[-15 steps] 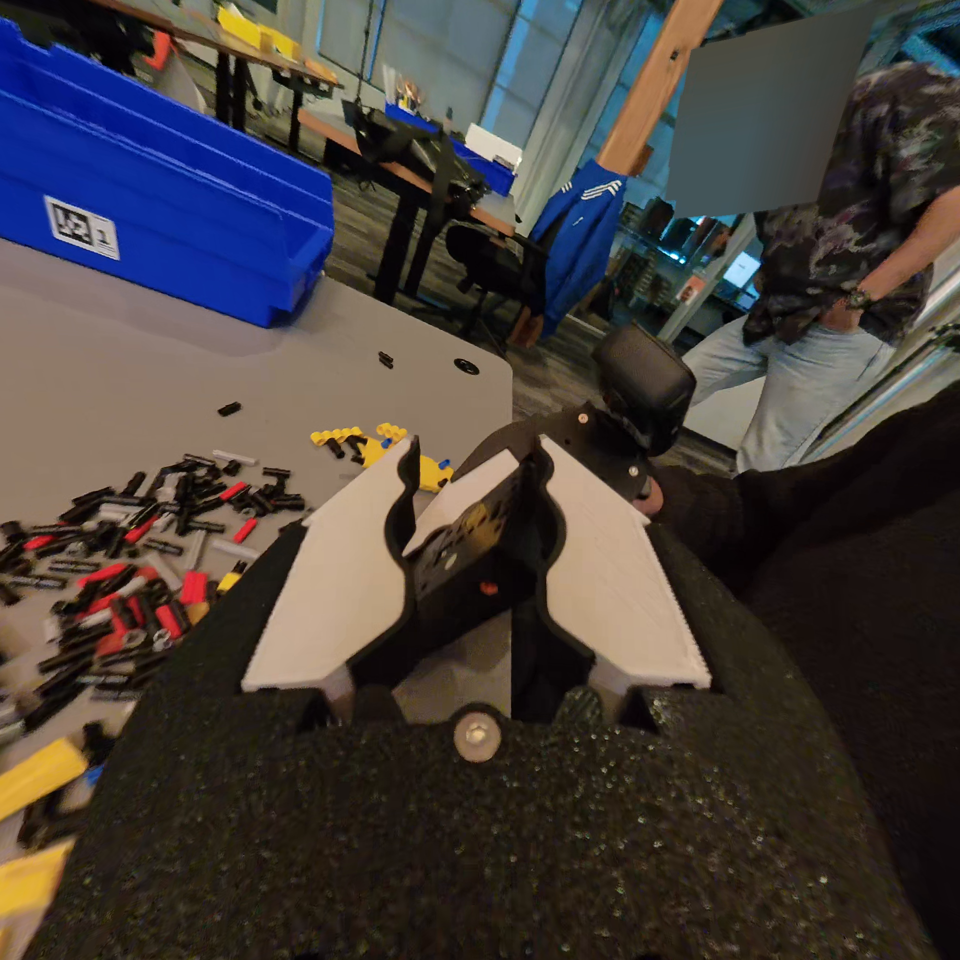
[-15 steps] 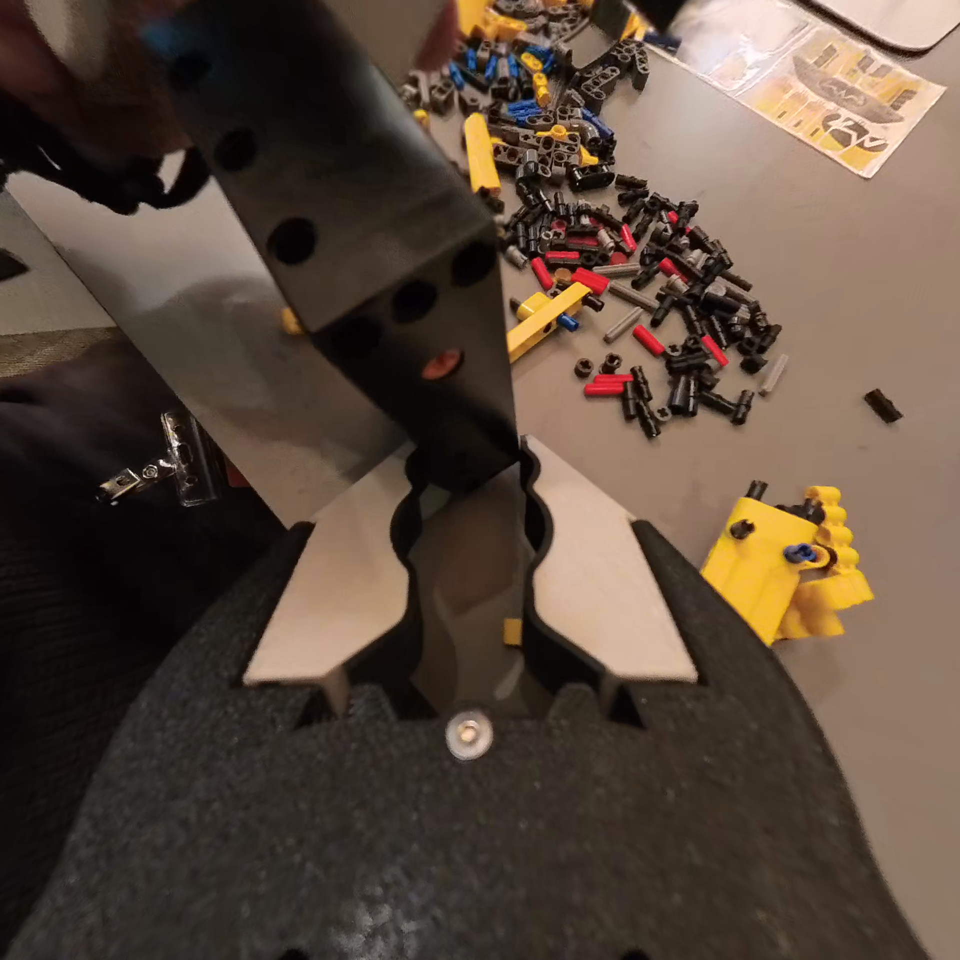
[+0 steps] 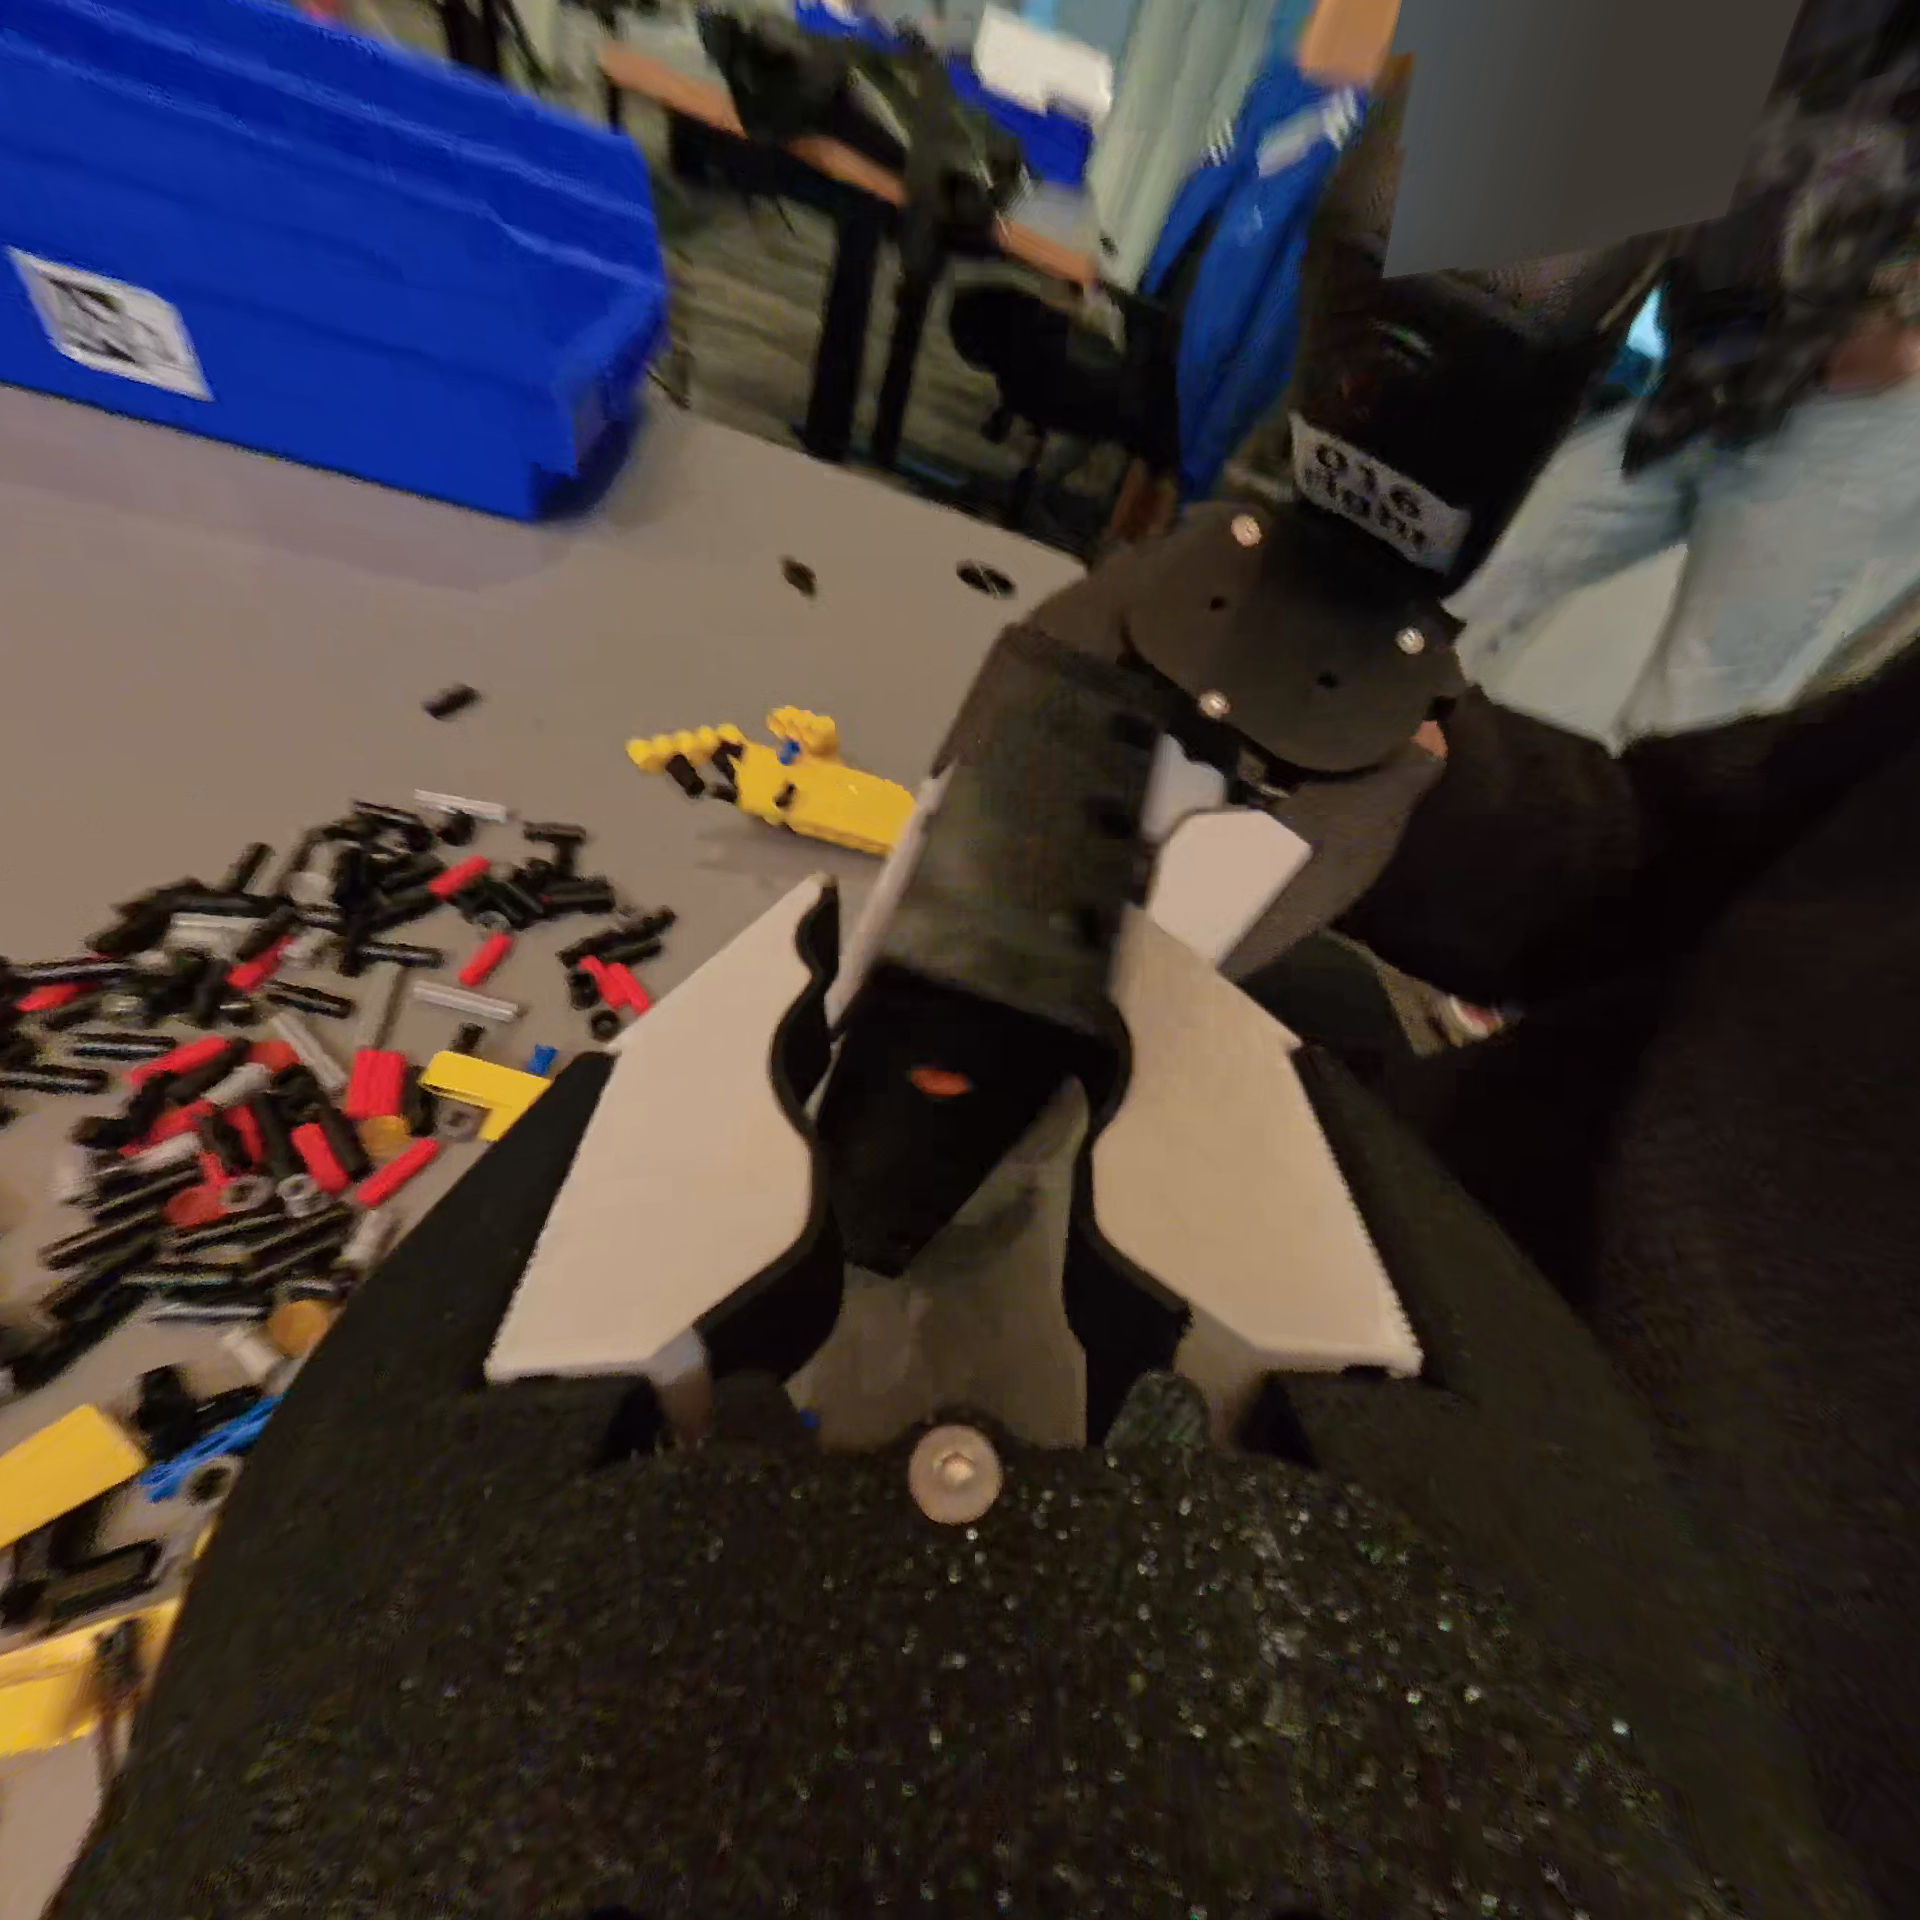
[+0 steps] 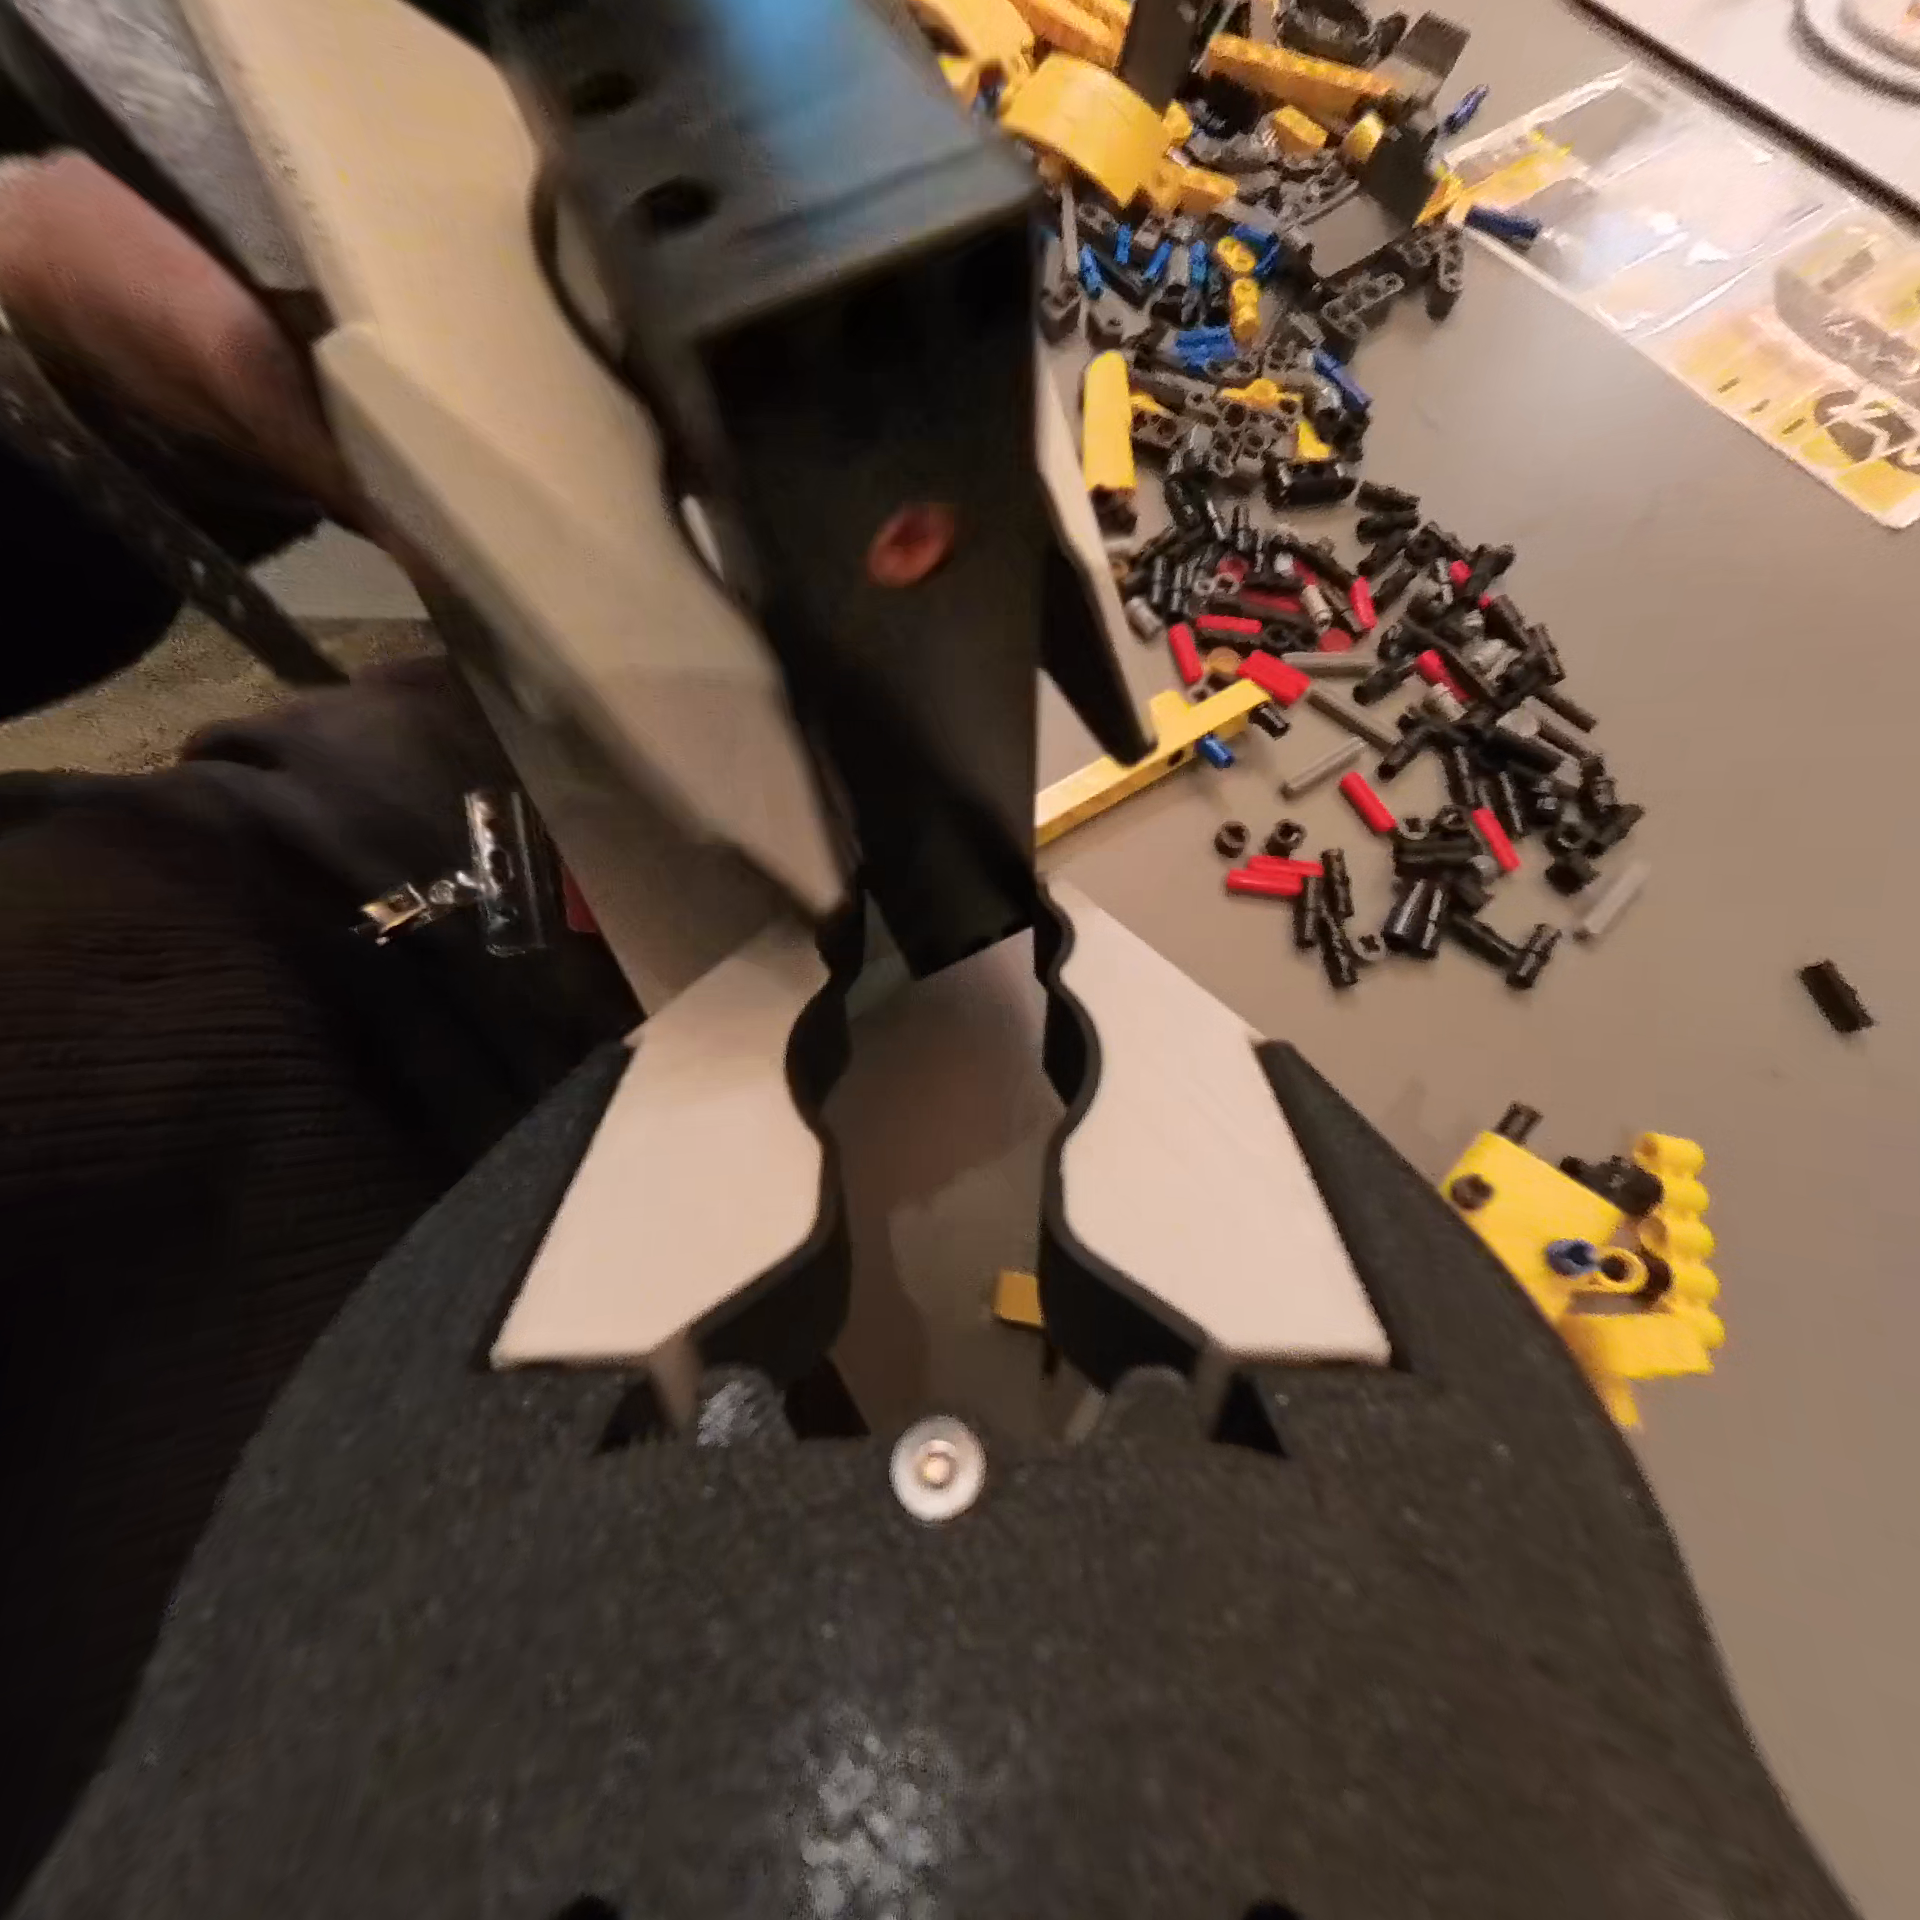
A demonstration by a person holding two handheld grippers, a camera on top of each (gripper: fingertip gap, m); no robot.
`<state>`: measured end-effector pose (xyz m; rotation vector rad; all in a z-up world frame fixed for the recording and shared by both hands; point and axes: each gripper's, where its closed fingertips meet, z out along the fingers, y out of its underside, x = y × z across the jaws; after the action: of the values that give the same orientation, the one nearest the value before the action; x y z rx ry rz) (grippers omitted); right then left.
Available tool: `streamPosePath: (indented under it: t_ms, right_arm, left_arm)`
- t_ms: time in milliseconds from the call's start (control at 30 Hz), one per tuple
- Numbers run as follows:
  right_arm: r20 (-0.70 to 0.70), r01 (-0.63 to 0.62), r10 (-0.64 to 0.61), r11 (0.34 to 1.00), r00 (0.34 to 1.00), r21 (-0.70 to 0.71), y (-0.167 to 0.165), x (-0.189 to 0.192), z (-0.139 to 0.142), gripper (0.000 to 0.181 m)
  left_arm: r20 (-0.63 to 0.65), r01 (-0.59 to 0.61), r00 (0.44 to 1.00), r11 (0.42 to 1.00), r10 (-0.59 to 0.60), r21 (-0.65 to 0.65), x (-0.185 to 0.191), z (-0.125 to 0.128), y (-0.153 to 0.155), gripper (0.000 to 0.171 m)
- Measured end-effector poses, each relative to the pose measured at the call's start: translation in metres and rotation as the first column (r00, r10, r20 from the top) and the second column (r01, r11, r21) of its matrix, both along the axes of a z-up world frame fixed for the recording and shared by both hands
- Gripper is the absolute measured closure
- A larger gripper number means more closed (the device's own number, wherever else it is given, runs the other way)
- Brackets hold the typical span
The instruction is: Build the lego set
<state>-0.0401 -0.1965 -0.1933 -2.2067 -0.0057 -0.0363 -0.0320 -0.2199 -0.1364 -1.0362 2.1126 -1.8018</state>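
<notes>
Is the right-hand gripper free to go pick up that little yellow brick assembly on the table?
Probably not as things stand. The right gripper is clamped on the tip of a black holed block, which the left gripper also grips. The yellow assembly lies unobstructed on the grey table beside it.

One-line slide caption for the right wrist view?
Both grippers hold a black perforated block above a grey table strewn with building pieces.

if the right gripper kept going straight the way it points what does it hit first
Most likely the black panel, whose lower end already sits between the right gripper's jaws. The left gripper holding it comes right behind, though depth is blurred.
</notes>
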Motion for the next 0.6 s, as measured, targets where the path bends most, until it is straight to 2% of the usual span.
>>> streamPosePath:
  t_ms: [33,100,200,300,367,433,533,600]
  right_arm:
    - [-0.017,-0.003,0.004,1.000,1.000,0.025,-0.001,-0.001,0.006,0.147]
    - [-0.068,0.001,0.009,0.989,0.998,0.151,0.000,-0.001,0.027,0.147]
    - [-0.137,0.073,-0.022,0.921,0.990,0.382,-0.002,0.009,0.065,0.155]
    - [-0.240,0.150,-0.024,0.838,0.970,0.524,0.000,0.013,0.087,0.155]
    - [-0.336,0.179,0.035,0.792,0.941,0.583,0.007,0.004,0.093,0.155]
    - [-0.395,0.202,0.083,0.753,0.915,0.627,0.013,-0.003,0.098,0.155]
    - [-0.376,0.211,0.082,0.708,0.923,0.673,0.018,-0.006,0.104,0.164]
    - [-0.326,0.192,0.056,0.709,0.944,0.678,0.021,-0.008,0.104,0.168]
  left_arm:
    - [-0.002,-0.029,1.000,0.998,0.029,-0.052,0.003,0.008,0.006,0.136]
    - [-0.039,-0.058,0.998,0.966,0.049,-0.250,0.005,0.029,0.021,0.143]
    - [-0.069,-0.121,0.993,0.840,0.099,-0.529,0.010,0.055,0.056,0.145]
    - [-0.093,-0.137,0.991,0.697,0.101,-0.704,0.008,0.068,0.078,0.146]
    - [-0.128,-0.157,0.988,0.625,0.092,-0.765,0.008,0.069,0.084,0.146]
    - [-0.155,-0.179,0.984,0.601,0.091,-0.779,0.009,0.067,0.084,0.145]
    - [-0.162,-0.199,0.980,0.588,0.117,-0.784,0.008,0.067,0.082,0.145]
    - [-0.164,-0.201,0.980,0.567,0.116,-0.799,0.007,0.071,0.081,0.143]
